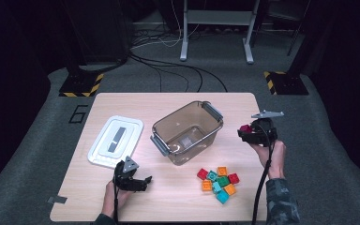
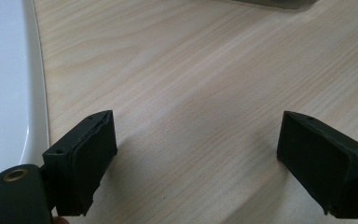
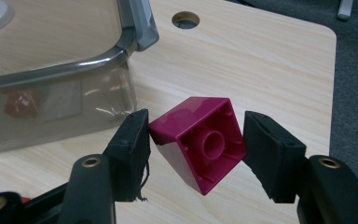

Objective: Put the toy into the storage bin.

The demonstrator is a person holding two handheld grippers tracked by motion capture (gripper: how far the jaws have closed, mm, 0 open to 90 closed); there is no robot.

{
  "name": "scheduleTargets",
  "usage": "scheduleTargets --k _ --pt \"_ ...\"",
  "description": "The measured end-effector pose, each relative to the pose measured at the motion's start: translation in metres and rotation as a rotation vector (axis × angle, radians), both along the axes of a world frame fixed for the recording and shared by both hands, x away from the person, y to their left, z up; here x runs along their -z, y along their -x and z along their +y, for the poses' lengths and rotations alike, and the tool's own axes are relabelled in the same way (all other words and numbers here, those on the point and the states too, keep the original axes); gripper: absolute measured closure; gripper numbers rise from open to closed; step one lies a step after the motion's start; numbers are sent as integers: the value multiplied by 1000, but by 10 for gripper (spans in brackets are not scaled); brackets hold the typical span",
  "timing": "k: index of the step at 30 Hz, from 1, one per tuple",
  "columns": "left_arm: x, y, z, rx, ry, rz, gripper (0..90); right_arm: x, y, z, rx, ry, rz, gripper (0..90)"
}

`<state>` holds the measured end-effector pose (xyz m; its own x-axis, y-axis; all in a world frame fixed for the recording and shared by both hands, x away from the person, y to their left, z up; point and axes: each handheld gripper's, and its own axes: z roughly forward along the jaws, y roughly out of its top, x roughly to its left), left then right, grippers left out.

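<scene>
Magenta brick (image 3: 200, 142): you are gripping it between the two pads of your right gripper (image 3: 196, 149), tilted, with its hollow underside and centre tube facing the gripper camera. The jaws are clenching on opposite side walls, one pad on each. In the high view the brick (image 1: 245, 128) is sitting in the air above the right part of the table (image 1: 122, 101), just right of the clear bin (image 1: 187, 132) and apart from it.

Right gripper (image 1: 252, 133): you are holding it up off the tabletop, jaws pointing left toward the bin, your right hand (image 1: 272, 152) underneath it, cable hanging down toward the near edge.

Clear bin: it is standing open at mid-table, turned at an angle, grey handles at its two short ends. Whether anything is lying inside cannot be told for certain.

Loose bricks (image 1: 219, 183): a cluster of red, orange, green and teal pieces is lying on the table near of the bin, well below your right gripper.

White lid (image 1: 116, 140): it is lying flat to the left of the bin, apart from it.

Left gripper (image 1: 138, 182): you are keeping it low over the near-left tabletop, just near of the lid. Its jaws (image 2: 196, 163) are standing wide apart with bare wood between them; the lid's edge (image 2: 9, 93) is showing beside the left jaw.
</scene>
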<state>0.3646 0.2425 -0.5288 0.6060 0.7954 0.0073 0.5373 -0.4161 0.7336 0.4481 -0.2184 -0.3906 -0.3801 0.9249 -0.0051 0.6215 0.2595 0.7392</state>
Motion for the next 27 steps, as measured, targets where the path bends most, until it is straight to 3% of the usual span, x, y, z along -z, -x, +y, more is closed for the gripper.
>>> scheduleTargets --k 11,27 --pt "0 0 0 0 0 0 115 -17 -12 1 -3 6 -28 415" --pt "0 0 0 0 0 0 115 -43 -26 17 -22 13 -67 416"
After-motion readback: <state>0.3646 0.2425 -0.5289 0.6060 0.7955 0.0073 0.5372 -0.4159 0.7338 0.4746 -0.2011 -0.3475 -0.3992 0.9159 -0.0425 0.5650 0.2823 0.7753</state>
